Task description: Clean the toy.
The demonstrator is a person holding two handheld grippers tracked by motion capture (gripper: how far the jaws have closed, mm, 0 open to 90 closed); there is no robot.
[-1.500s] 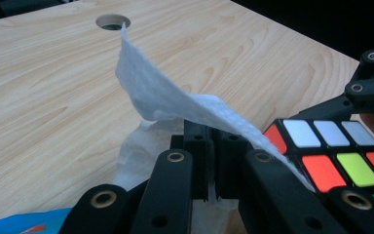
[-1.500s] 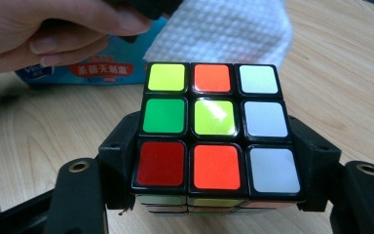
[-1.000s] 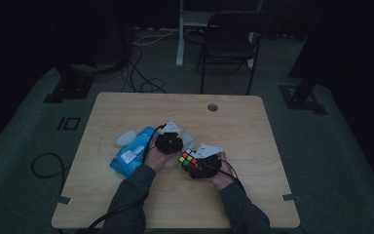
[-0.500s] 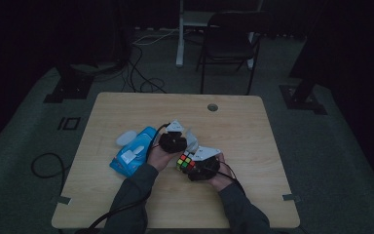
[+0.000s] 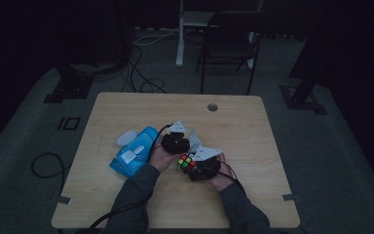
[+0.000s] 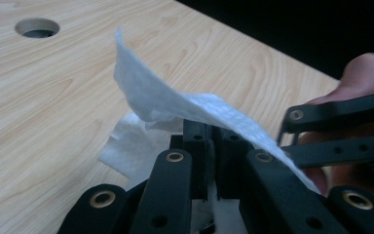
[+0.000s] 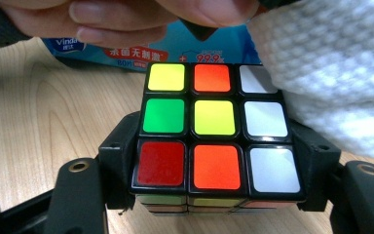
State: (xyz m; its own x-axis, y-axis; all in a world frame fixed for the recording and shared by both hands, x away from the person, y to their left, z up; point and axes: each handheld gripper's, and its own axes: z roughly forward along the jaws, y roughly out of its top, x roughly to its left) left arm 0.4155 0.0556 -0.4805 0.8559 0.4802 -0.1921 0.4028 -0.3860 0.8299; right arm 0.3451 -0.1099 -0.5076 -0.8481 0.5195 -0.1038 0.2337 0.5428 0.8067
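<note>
A scrambled Rubik's cube (image 7: pixel 214 131) sits clamped between the jaws of my right gripper (image 7: pixel 215 161), its top face showing yellow, orange, green, red and white tiles. In the high view the cube (image 5: pixel 186 161) is at the table's middle front, with the right gripper (image 5: pixel 202 168) just behind it. My left gripper (image 6: pixel 213 144) is shut on a white wet wipe (image 6: pixel 175 102), which fans out above its jaws. That wipe (image 7: pixel 331 73) lies against the cube's right side. In the high view the left gripper (image 5: pixel 175 143) is close to the cube's upper left.
A blue wet-wipe pack (image 5: pixel 131 153) lies on the wooden table (image 5: pixel 253 126) left of the hands, also seen as the blue pack (image 7: pixel 126 48) behind the cube. A cable hole (image 5: pixel 213 107) is at the far middle. A chair (image 5: pixel 229 44) stands beyond the table.
The left gripper with the wipe has edged slightly right, toward the cube. The right gripper and the cube have hardly moved.
</note>
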